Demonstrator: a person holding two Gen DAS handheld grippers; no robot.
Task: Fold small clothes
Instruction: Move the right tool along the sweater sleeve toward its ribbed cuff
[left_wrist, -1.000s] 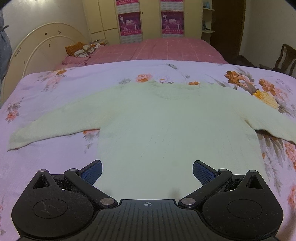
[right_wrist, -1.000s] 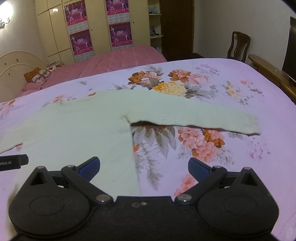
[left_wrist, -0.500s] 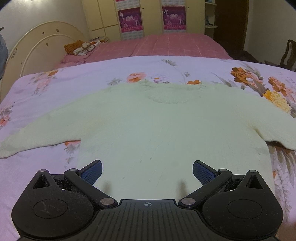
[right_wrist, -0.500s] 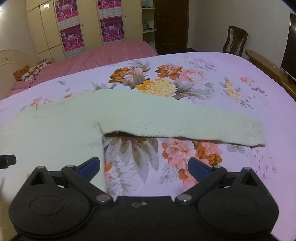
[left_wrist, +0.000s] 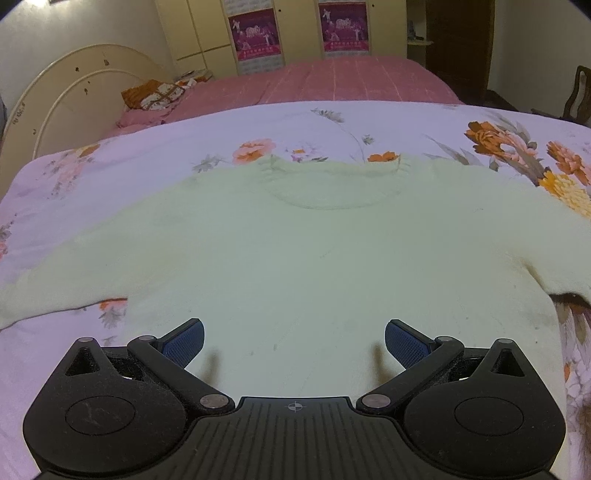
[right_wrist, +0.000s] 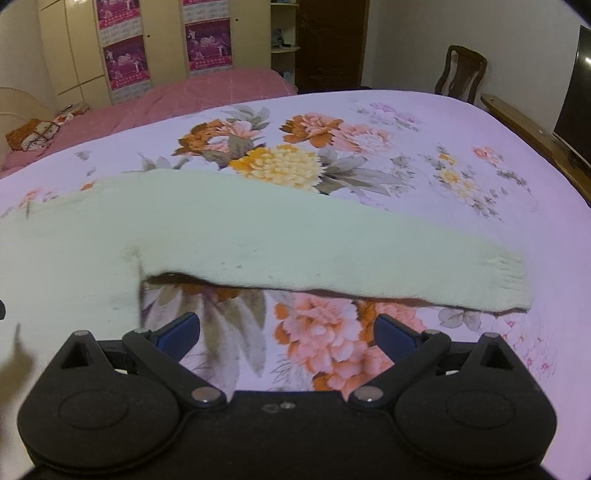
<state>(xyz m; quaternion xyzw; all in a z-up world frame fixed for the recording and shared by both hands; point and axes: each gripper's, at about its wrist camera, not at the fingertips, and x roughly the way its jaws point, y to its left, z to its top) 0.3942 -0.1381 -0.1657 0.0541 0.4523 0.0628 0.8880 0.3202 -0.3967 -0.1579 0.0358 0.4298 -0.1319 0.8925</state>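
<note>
A pale green knitted sweater lies flat and face up on the bed, on its floral lilac cover, collar toward the far edge and both sleeves spread out sideways. The body fills the middle of the left wrist view; the right sleeve runs across the right wrist view, its ribbed cuff ending well short of the bed's right edge. The lower edge of that sleeve sits slightly proud of the cover, with a dark shadow under it.

The knit looks soft, limp and fairly thick, so it should drape and sag when lifted rather than hold a line, and it will probably cling to the cover instead of sliding. It seems light. Sensible places to take hold are the firmer ribbed parts: the cuff, the hem or the shoulder seam. A pinch in the middle of the body would likely bunch several layers.

The left gripper hovers over the lower body of the sweater, jaws spread wide and empty, touching nothing that can be seen. The right gripper hangs over the bare cover just below the right sleeve and beside the sweater's side seam, jaws equally wide apart, holding nothing.
</note>
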